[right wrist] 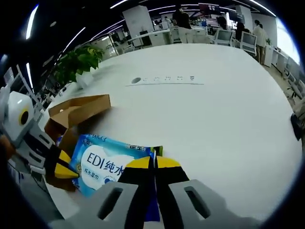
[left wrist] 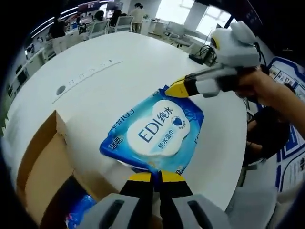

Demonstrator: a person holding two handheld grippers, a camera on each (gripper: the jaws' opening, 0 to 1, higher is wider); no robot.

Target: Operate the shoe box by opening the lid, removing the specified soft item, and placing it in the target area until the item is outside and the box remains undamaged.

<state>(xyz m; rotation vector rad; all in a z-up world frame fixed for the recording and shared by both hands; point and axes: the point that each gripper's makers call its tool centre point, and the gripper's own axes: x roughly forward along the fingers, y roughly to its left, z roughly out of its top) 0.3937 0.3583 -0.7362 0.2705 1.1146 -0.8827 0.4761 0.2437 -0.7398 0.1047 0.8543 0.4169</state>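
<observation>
step: wipes pack (left wrist: 155,133) out of shoe box (left wrist: 45,167), held over tabletop (left wrist: 119,71).
fingers: left gripper (left wrist: 156,176) & right gripper (right wrist: 152,163) both clamped on pack.
next: lower to tabletop, let go.

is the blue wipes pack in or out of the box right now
Out. The blue soft wipes pack is held above the white table between the left gripper and right gripper, beside the open brown cardboard box.

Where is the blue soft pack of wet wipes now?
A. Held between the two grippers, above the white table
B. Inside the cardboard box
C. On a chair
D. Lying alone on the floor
A: the blue soft pack of wet wipes is pinched at opposite edges by the left gripper and right gripper, outside the open brown cardboard box, over the white table.
</observation>
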